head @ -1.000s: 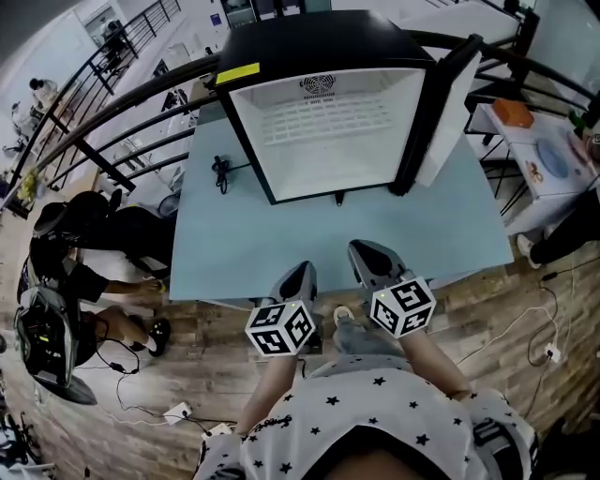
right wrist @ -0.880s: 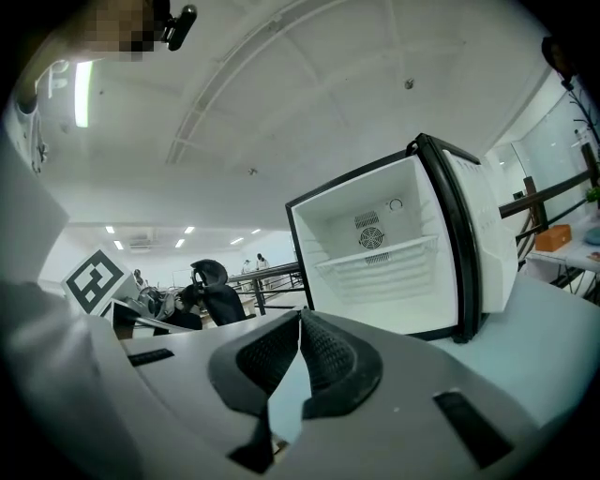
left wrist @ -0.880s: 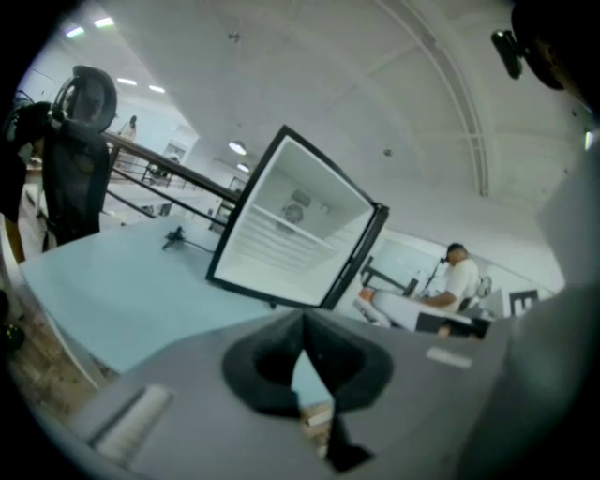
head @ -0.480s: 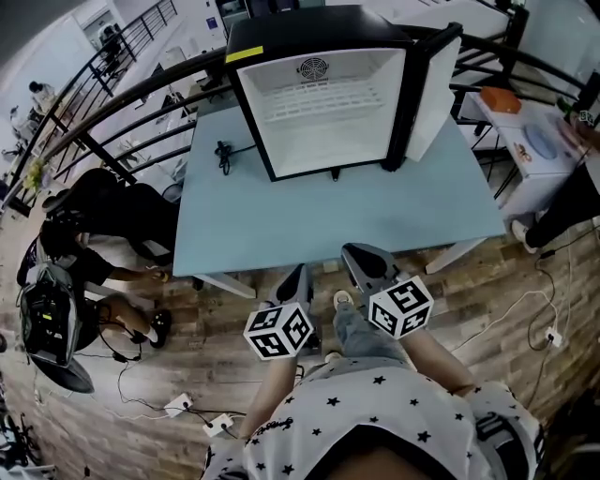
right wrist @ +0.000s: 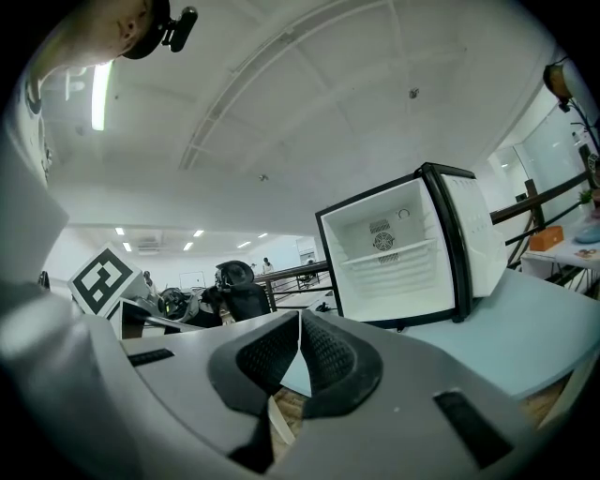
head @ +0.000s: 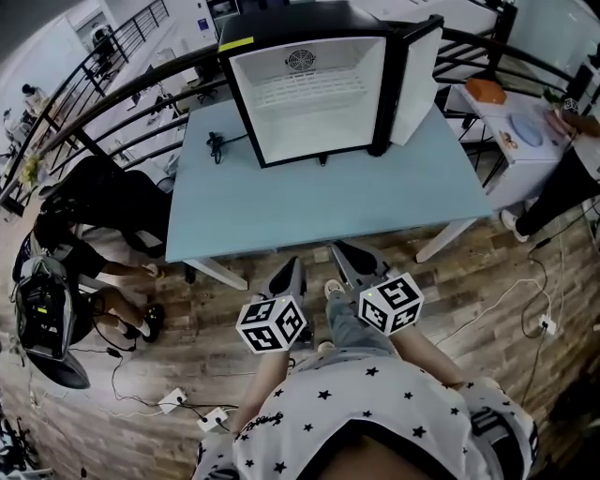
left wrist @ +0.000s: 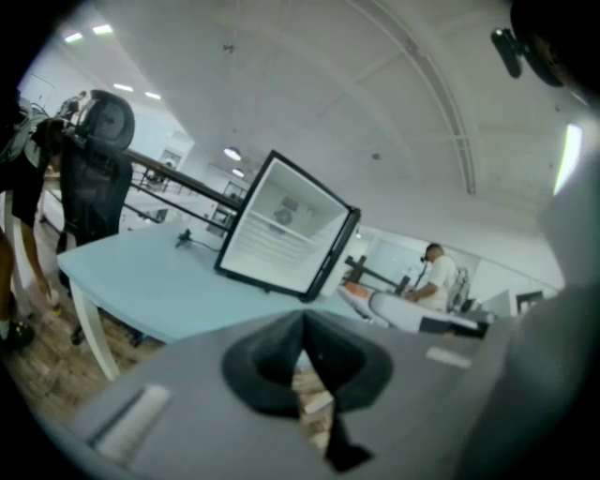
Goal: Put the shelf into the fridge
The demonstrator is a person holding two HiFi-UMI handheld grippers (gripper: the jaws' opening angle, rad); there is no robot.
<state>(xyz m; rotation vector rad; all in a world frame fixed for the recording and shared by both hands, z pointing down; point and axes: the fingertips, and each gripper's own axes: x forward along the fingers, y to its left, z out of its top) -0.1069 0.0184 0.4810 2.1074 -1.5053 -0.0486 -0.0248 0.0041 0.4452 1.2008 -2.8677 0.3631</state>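
A wood-plank floor (head: 187, 366) fills the lower half of the head view, in an open room with railings behind. Nearest, at lower centre, the left tool (head: 291, 269) and the right tool (head: 343, 253) are held side by side in front of the person's body, short of the near edge of the light-blue surface (head: 319, 211). Each tool's own view shows its jaws pressed together with nothing between them. They look parked rather than reaching, probably because there is nothing left to carry. Farther up, the mini fridge (head: 309, 21) stands at the far edge of the surface, its door (head: 415, 80) swung open to the right. The white wire shelf (head: 314, 91) sits level across its interior, so the placing looks done.
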